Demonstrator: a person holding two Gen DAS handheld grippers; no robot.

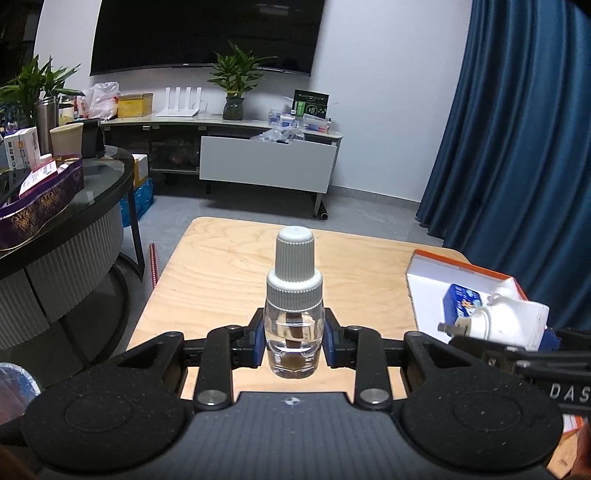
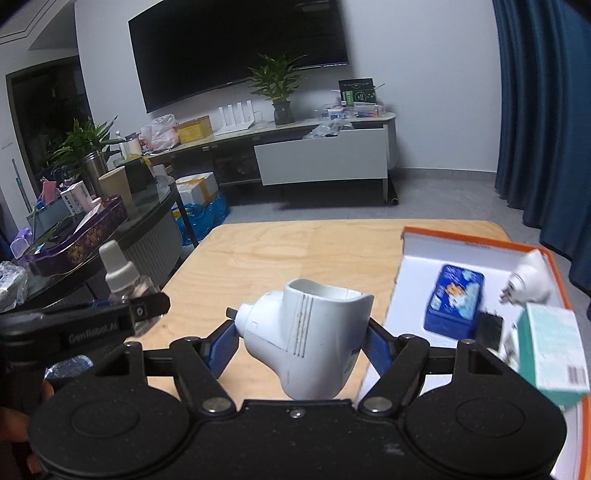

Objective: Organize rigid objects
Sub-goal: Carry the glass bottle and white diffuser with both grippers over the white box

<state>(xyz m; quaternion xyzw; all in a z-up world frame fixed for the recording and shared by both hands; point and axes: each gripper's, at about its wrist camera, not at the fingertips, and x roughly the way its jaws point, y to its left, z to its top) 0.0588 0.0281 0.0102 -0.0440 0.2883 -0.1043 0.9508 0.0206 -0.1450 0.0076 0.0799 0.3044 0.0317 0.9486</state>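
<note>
Left gripper [image 1: 294, 341]: jaws clamped on the glass body of a clear liquid bottle [image 1: 294, 325], which stands upright with its ribbed white cap uppermost and a brown wick visible inside. The bottle is held over the near part of the wooden desk [image 1: 229, 269]; whether its base touches the surface cannot be told.

Right gripper [image 2: 301, 345]: jaws clamped on a white plug-in vaporizer [image 2: 310, 343], tilted, its open socket facing up and its plug prongs pointing left. It is held over the desk, just left of an orange-rimmed white box [image 2: 413, 258].

Inside the box: a blue tin [image 2: 454, 301] lying flat near the centre, a second white plug-in unit [image 2: 528, 282] against the far right wall, and a dark flat item just beside the tin. A pale green carton [image 2: 554, 350] appears blurred at the box's near right side.

Background: a low media cabinet [image 1: 266, 162], a potted plant [image 1: 234, 85], a wall-mounted television [image 1: 207, 33] and a blue curtain [image 1: 517, 129].
</note>
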